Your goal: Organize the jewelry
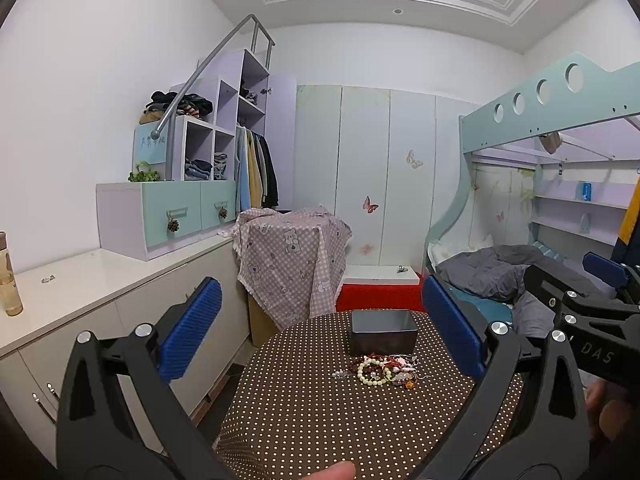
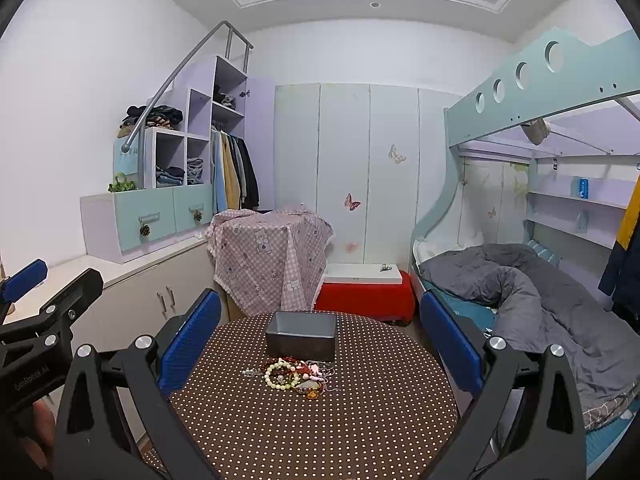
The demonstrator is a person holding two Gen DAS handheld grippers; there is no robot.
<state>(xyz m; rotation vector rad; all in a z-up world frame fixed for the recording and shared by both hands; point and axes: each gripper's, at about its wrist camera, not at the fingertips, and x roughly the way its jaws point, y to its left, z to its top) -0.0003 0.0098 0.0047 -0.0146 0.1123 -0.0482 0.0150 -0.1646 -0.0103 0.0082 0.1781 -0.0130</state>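
A round table (image 2: 312, 432) under a brown cloth with white dots fills the lower middle of both wrist views. On it lies a tangled heap of jewelry (image 2: 298, 376) — a pale bead bracelet (image 2: 280, 376) on the near left side, with reddish beads and thin chains piled against it. Just behind the heap, touching or nearly so, stands a dark grey rectangular box (image 2: 302, 340), open at the top. The left gripper (image 1: 320, 332) hangs above the near part of the table with its blue pads (image 1: 190, 330) spread wide and nothing between them. The right gripper (image 2: 320, 332) is likewise spread wide and empty — both sit well short of the heap. Beyond the table stand a piece of furniture draped in a pink checked cloth (image 2: 272, 256) and a bunk bed (image 2: 540, 292) with a grey duvet.
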